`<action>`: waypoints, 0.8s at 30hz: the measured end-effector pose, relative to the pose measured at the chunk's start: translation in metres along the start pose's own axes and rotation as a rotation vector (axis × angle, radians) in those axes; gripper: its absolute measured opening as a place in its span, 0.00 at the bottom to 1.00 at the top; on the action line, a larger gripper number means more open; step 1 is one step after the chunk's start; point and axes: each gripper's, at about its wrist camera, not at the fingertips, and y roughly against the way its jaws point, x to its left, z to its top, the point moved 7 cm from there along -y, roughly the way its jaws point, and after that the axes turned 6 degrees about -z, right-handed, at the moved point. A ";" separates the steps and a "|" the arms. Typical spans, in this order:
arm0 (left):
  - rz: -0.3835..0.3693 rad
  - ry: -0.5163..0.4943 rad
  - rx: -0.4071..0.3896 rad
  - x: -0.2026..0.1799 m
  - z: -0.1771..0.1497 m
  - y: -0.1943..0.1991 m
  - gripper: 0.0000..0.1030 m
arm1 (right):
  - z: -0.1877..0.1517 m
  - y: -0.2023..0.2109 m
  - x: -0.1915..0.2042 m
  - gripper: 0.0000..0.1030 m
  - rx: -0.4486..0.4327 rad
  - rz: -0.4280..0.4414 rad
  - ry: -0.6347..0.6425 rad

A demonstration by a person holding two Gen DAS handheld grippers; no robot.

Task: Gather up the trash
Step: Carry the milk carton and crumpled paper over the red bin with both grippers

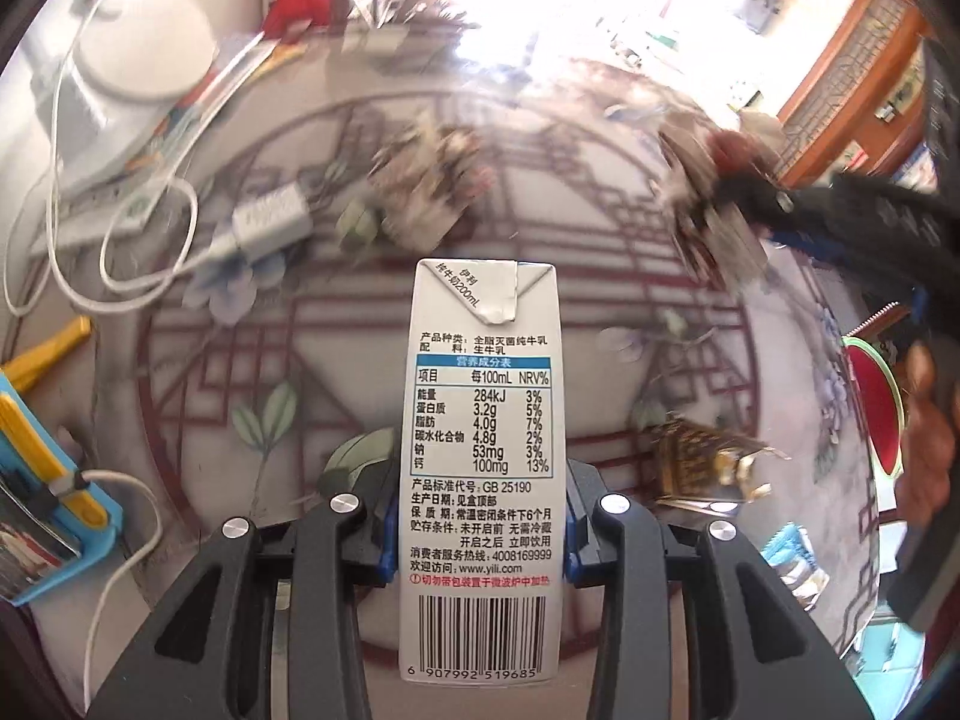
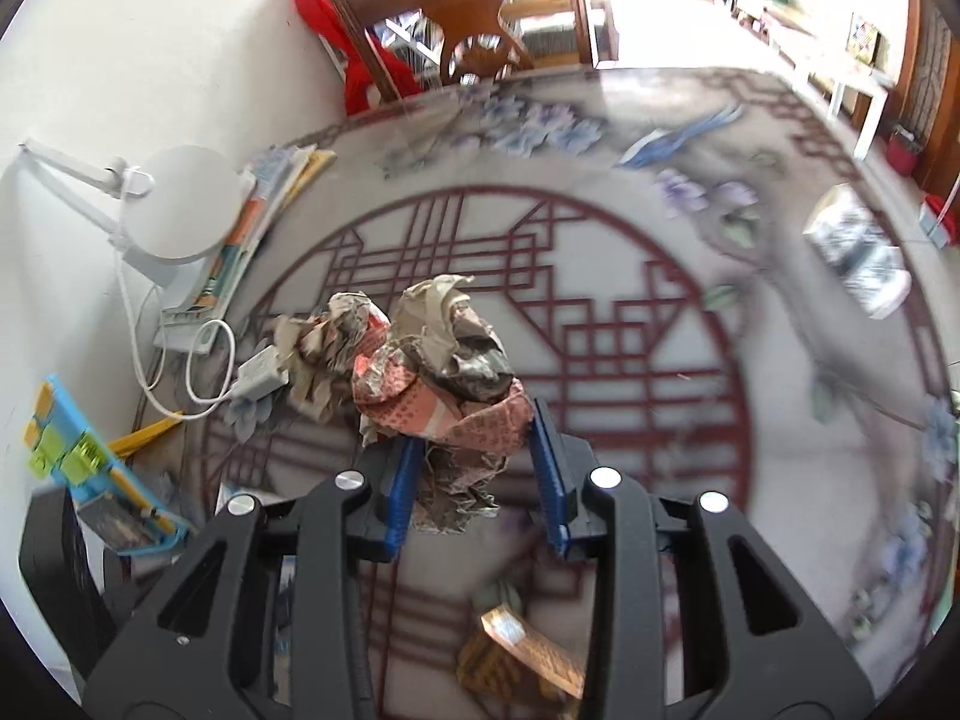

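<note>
My left gripper (image 1: 480, 531) is shut on a white milk carton (image 1: 483, 420), held upright above the patterned table. My right gripper (image 2: 477, 462) is shut on a crumpled newspaper ball (image 2: 444, 372) and holds it above the table; it shows blurred at the upper right of the left wrist view (image 1: 714, 204). A second crumpled paper ball (image 2: 318, 354) lies on the table behind it, also in the left wrist view (image 1: 432, 174). A gold wrapper (image 1: 702, 462) lies on the table to the right of the carton, and below my right gripper (image 2: 522, 654).
A white lamp base (image 2: 180, 204), books (image 2: 264, 228), a white charger with cable (image 2: 261, 369) and a blue holder (image 2: 90, 468) stand along the left wall. A cup (image 2: 858, 252) sits at the far right. A wooden chair (image 2: 474, 18) stands behind the table. A red bowl (image 1: 876, 402) is at right.
</note>
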 end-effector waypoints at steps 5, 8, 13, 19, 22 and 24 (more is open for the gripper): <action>-0.023 -0.056 -0.033 -0.032 0.003 0.015 0.34 | -0.018 0.042 -0.014 0.33 -0.049 -0.052 0.009; -0.037 -0.088 -0.042 -0.050 0.001 0.021 0.34 | -0.030 0.065 -0.026 0.33 -0.080 -0.077 -0.003; -0.064 -0.135 -0.045 -0.082 -0.005 0.024 0.34 | -0.048 0.098 -0.052 0.33 -0.111 -0.105 -0.053; -0.096 -0.194 -0.042 -0.114 -0.010 0.025 0.34 | -0.068 0.125 -0.077 0.33 -0.135 -0.146 -0.097; -0.107 -0.224 -0.042 -0.131 -0.011 0.025 0.34 | -0.076 0.137 -0.088 0.33 -0.150 -0.169 -0.111; -0.114 -0.244 -0.040 -0.143 -0.013 0.024 0.34 | -0.082 0.146 -0.097 0.33 -0.159 -0.183 -0.126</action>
